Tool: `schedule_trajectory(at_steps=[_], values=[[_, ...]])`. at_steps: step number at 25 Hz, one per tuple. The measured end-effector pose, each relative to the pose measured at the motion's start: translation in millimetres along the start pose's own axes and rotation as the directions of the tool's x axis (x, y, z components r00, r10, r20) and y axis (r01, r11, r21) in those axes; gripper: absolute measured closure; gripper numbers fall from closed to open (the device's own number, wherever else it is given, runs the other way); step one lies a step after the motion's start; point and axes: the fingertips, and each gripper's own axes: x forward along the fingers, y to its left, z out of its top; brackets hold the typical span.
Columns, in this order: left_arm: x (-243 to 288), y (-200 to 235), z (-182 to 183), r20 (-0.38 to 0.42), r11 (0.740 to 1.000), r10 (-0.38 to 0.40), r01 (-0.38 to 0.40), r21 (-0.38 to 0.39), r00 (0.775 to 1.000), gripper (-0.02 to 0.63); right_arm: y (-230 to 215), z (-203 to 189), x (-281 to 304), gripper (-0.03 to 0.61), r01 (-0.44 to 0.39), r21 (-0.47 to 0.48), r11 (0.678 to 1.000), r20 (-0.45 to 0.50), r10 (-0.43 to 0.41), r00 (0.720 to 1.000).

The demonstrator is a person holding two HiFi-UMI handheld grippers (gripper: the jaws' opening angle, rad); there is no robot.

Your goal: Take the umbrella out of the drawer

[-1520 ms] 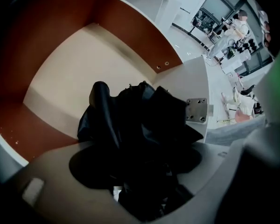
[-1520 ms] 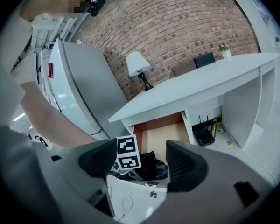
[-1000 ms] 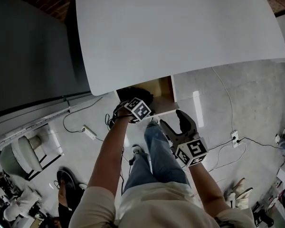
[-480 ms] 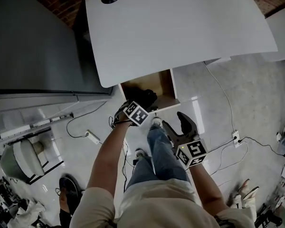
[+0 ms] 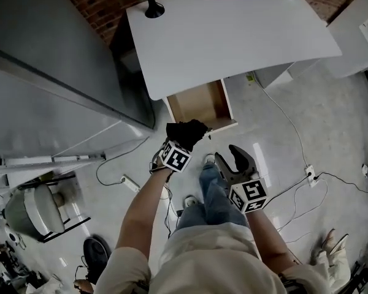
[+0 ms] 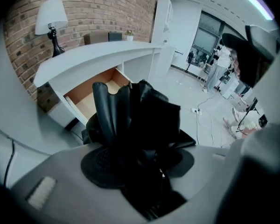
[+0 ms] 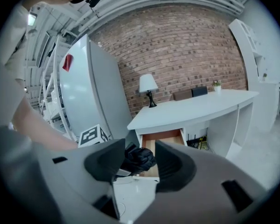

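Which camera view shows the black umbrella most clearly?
The left gripper view: the umbrella fills its centre, close up. The head view and right gripper view show only a small dark bundle.

Both tongs I'm steering are pale grey moulded shells with dark rounded pads [image 7: 102,164]. The right gripper [image 5: 232,162], its jaws closing with nothing between them, carries a white cube [image 5: 248,196] of black square markers at its rear. The left gripper [image 6: 130,125] has a matching cube [image 5: 175,156]. Behind the cubes are short cream sleeves [image 5: 119,267]. Blue jeans [image 5: 213,193] and a white shoe [image 5: 188,199] show between the tongs.
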Motion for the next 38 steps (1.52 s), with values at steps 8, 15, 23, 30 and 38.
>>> schedule_trajectory(at_steps=[8,15,23,30,38], values=[[-84,-40,-35,0.138,0.999,0.022,-0.016,-0.043,0.990,0.400,53,-2,-58,0.514,0.071,-0.049,0.996,0.040,-0.069,0.997],[-156,-86,-60,0.271,0.996,0.047,-0.025,-0.081,0.961,0.400,94,-2,-107,0.575,0.089,-0.109,0.990,0.077,-0.080,0.994],[-231,-127,-84,0.420,0.983,0.105,-0.029,-0.184,0.902,0.400,138,5,-145,0.575,0.049,-0.160,0.986,0.134,-0.028,0.991],[-276,-140,-101,0.523,0.960,0.181,-0.034,-0.278,0.833,0.400,157,6,-162,0.575,0.024,-0.185,0.982,0.169,0.008,0.986],[-294,-146,-119,0.566,0.932,0.233,-0.014,-0.363,0.791,0.400,165,8,-173,0.575,0.010,-0.211,0.977,0.186,0.030,0.982]])
